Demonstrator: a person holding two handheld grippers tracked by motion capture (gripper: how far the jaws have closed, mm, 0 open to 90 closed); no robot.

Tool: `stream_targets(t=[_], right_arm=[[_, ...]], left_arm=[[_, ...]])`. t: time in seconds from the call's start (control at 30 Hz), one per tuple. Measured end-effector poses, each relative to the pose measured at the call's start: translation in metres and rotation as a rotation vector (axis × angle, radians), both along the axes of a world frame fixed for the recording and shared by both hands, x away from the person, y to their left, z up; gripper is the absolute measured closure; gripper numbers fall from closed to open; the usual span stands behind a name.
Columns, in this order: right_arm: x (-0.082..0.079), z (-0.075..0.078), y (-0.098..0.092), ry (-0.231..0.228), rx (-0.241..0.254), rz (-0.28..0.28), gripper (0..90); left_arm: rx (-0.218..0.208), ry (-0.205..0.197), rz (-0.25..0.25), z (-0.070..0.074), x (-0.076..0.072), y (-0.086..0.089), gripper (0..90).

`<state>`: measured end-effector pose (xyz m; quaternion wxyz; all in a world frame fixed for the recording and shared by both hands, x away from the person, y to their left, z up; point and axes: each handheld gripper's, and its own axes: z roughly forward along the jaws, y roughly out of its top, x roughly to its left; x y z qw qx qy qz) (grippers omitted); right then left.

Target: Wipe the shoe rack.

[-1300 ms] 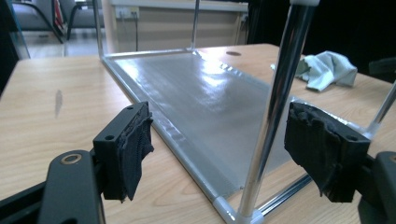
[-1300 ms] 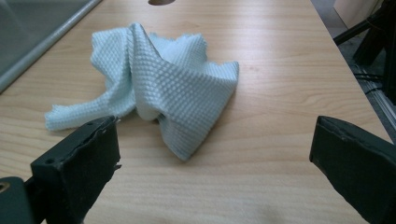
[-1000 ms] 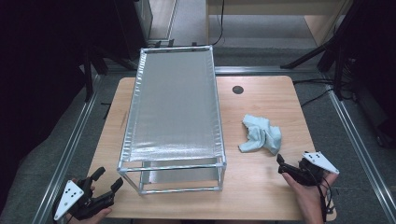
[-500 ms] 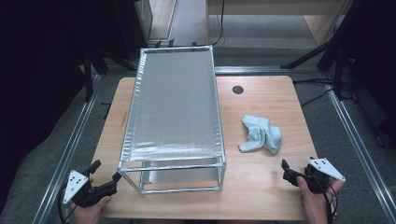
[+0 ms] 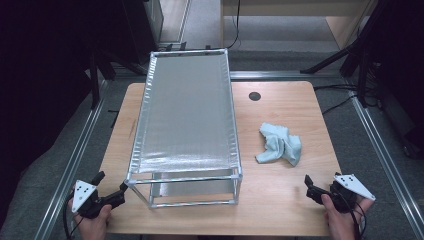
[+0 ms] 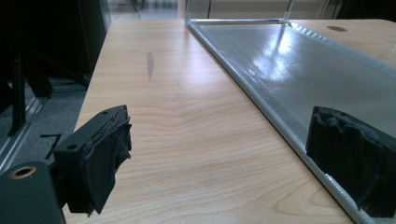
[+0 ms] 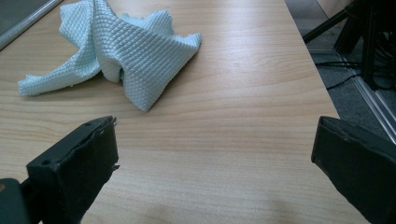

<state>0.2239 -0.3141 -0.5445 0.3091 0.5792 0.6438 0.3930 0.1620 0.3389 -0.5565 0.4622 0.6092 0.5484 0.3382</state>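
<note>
Fingers of the left gripper [image 5: 111, 188] have just been opening and now stand wide apart with nothing between them, at about 7 o'clock on the surface [image 5: 295, 107], close to the near left corner of the rack [image 5: 186, 112]. In the left gripper view the black pads [image 6: 109, 158] look rough and frayed at their edges. Fingers of the right gripper [image 5: 311, 187] also stand wide apart and empty, at about 5 o'clock; its far tip is hard to make out from above.

Pale wood grain covers the surface, with a small dark round hole [image 5: 255, 96] at about 1 o'clock. Long and box-shaped, the rack is a frame of thin silvery tubes with a dull grey, slightly glossy sheet stretched over the top; its far end overhangs the surface at 12 o'clock. A crumpled light blue cloth [image 7: 116, 49] with a fine waffle weave lies at about 3 o'clock, well apart from both grippers; its folds hide part of it
</note>
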Motion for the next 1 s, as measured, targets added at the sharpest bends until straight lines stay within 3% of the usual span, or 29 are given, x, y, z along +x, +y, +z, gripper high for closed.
stream_targets(t=[0.27, 0.57, 1.0], right_arm=[[-0.007, -0.001, -0.002, -0.001, -0.029, -0.001, 0.9], [-0.016, -0.001, -0.020, -0.007, 0.000, -0.028, 0.9], [-0.015, -0.001, -0.020, -0.006, 0.012, -0.030, 0.9]], left_arm=[[0.004, 0.030, 0.030, -0.003, 0.003, 0.000, 6.7], [-0.003, 0.026, 0.050, -0.004, 0.002, 0.001, 6.7], [0.006, 0.024, 0.043, -0.005, 0.001, -0.001, 6.7]])
